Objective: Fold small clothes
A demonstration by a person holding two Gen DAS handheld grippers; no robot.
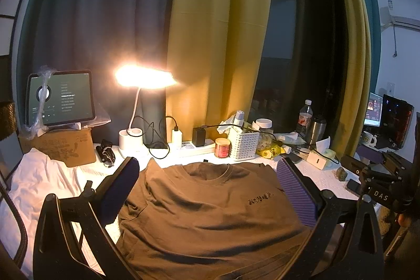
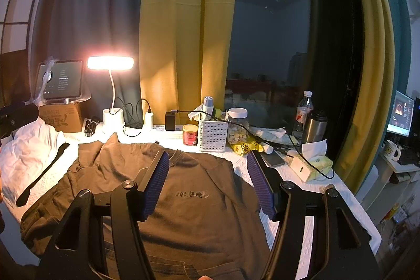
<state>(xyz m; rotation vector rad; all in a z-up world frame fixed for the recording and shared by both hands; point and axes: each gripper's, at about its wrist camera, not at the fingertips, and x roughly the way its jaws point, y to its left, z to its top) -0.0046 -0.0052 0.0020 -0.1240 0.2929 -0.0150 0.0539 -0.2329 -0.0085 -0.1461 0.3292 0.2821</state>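
Observation:
A brown T-shirt (image 1: 210,217) with a small dark chest print lies front-up on the white table cover, collar toward the far side. My left gripper (image 1: 207,169) is open and empty above it, one pad over each shoulder. In the right wrist view the same shirt (image 2: 194,204) lies with its left sleeve bunched up. My right gripper (image 2: 207,162) is open and empty above the shirt's right half, near the collar. The right gripper's body (image 1: 378,180) shows at the right edge of the left wrist view.
A white garment (image 1: 39,183) lies at the left, with a black strap (image 2: 42,175) beside it. Along the far edge stand a cardboard box with a tablet (image 1: 60,99), a lit lamp (image 1: 144,78), a red jar (image 2: 190,134), a white basket (image 2: 212,134), bottles, a tissue pack (image 2: 312,165) and a phone (image 2: 273,159).

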